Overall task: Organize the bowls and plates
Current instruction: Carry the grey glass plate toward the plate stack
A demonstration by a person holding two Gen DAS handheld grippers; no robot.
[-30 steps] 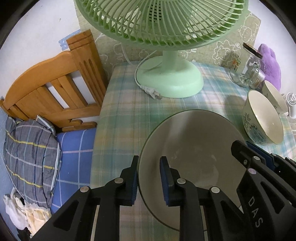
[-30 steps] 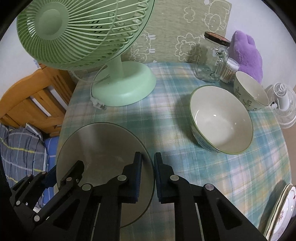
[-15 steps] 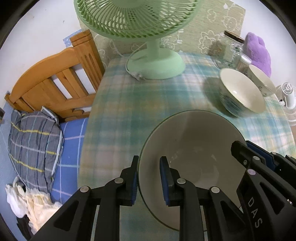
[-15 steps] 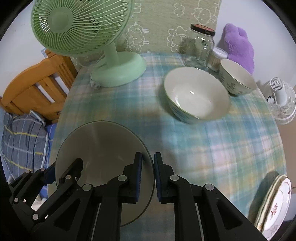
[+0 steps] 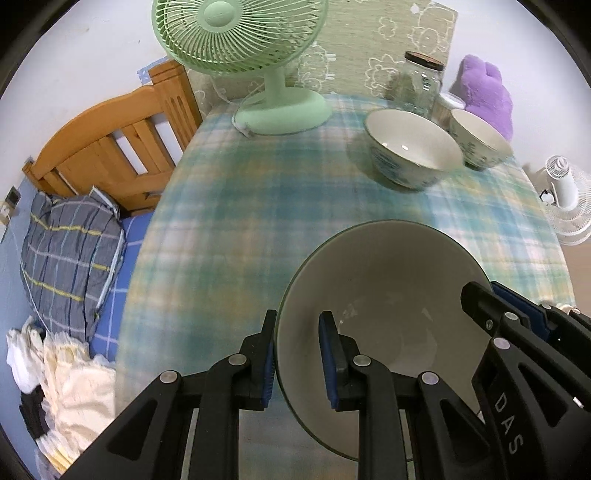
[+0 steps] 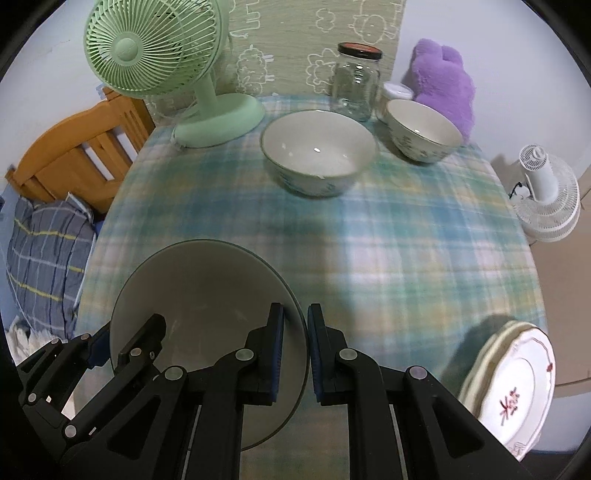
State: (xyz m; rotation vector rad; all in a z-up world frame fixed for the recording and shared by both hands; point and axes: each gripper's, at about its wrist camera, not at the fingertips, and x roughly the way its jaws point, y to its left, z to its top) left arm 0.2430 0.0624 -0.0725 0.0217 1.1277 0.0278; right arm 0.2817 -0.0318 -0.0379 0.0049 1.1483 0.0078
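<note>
Both grippers are clamped on one large grey bowl point(image 5: 384, 295): the left gripper point(image 5: 297, 354) is closed on its left rim, one pad outside the wall and one inside, and the right gripper point(image 6: 295, 349) is closed on the opposite rim in the same way. The bowl is held between the two tools, clear of the plaid tablecloth point(image 6: 406, 240), with its dull grey inside turned up towards the cameras.

Compared with a second ago, the view ahead of the fingers has been widened. The green fan point(image 5: 240, 33), which filled the top of the left view then, is now seen whole and well ahead of the tools, and the two patterned bowls have been left further off. The grip on the rim is unchanged across that time, while the tablecloth is blurred, so the bowl is judged to be carried back across the table with both hands together. A stack of plates point(image 6: 513, 384), barely cut by the frame edge before, is now seen low on the right side of the right gripper. For the task this is read as a carry under way, not yet a set-down; where the bowl is meant to go cannot be told.

Ahead of the tools, the larger patterned bowl point(image 6: 317, 155) and the smaller patterned bowl point(image 6: 421, 129) are seen standing near a glass jar point(image 6: 356, 85).

Only one piece of writing can be read: the white letters "DAS" on the black arm of the right gripper, seen in the left wrist view. The red mark on the top plate is too small to read.
</note>
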